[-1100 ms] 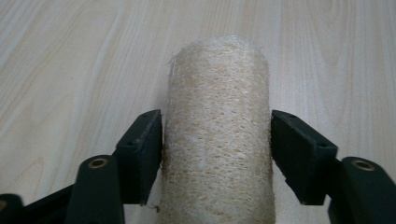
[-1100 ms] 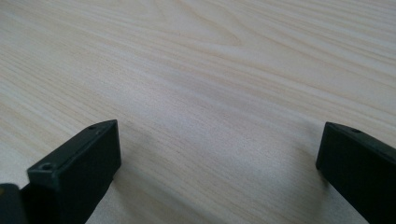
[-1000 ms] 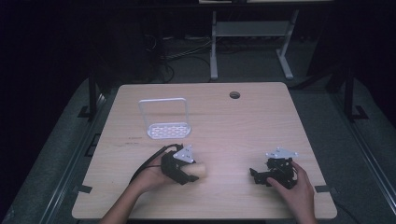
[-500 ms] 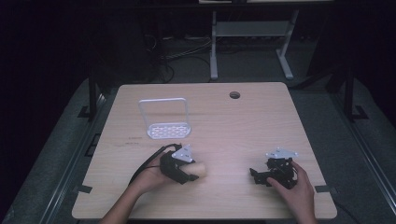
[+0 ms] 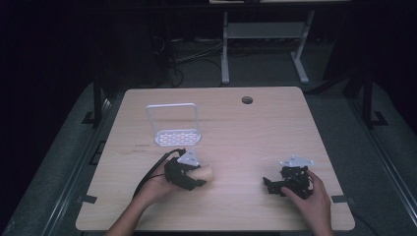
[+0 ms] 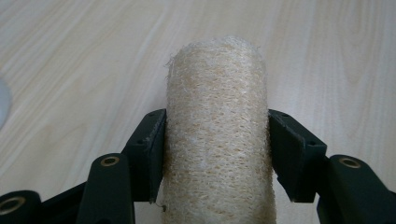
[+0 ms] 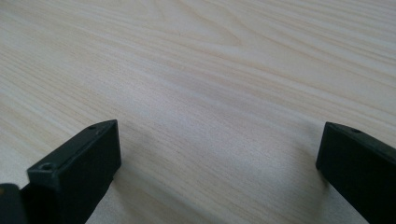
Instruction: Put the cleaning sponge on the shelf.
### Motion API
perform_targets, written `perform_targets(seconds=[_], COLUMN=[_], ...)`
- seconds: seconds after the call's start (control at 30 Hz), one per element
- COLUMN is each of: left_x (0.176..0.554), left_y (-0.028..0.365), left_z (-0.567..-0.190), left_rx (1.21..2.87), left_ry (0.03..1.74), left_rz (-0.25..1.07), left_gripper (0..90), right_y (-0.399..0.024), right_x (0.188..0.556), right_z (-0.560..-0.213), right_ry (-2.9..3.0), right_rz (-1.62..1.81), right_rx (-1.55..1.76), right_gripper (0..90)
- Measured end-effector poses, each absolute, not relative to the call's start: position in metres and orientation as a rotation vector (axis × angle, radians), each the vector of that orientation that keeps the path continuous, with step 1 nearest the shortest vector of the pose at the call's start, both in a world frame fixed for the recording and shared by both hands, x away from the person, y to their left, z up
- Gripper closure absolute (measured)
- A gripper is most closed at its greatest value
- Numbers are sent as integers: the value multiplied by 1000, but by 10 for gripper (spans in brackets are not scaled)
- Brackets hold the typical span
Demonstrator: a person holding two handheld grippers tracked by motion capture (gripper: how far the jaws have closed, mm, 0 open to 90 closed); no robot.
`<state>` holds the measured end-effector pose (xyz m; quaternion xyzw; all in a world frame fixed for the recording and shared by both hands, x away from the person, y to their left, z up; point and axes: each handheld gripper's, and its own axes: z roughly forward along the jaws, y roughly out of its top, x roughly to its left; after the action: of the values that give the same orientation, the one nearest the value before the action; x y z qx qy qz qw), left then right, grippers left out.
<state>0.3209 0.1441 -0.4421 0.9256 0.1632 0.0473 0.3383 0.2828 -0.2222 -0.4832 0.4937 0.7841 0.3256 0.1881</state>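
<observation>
A tan loofah roll [image 6: 217, 135] lies on the wooden table [image 5: 246, 132], and my left gripper [image 6: 217, 154] is shut on it, both black pads pressed to its sides. From above, the loofah roll [image 5: 204, 173] sticks out to the right of the left gripper [image 5: 193, 176] near the table's front left. My right gripper [image 5: 270, 186] rests at the front right, pointing left. Its jaws stand wide apart over bare wood in the right gripper view, so the right gripper [image 7: 219, 158] is open with nothing between its fingers.
A white rack [image 5: 174, 123] with a perforated base and an upright wire frame stands behind the left gripper. A round cable hole [image 5: 247, 100] lies near the table's far edge. A metal stand [image 5: 265, 39] is on the floor beyond.
</observation>
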Motion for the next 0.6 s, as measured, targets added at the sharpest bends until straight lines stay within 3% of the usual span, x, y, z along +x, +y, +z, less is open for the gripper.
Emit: perform_targets(seconds=[0.6], left_x=[332], left_y=[168], left_z=[-434], left_rx=[2356], left_ry=[652], left_rz=[260], left_gripper=[415], right_y=[-222], right_x=[283], right_z=[-483], right_ry=[2206], right_rz=[917], right_rx=[1390], right_gripper=[0])
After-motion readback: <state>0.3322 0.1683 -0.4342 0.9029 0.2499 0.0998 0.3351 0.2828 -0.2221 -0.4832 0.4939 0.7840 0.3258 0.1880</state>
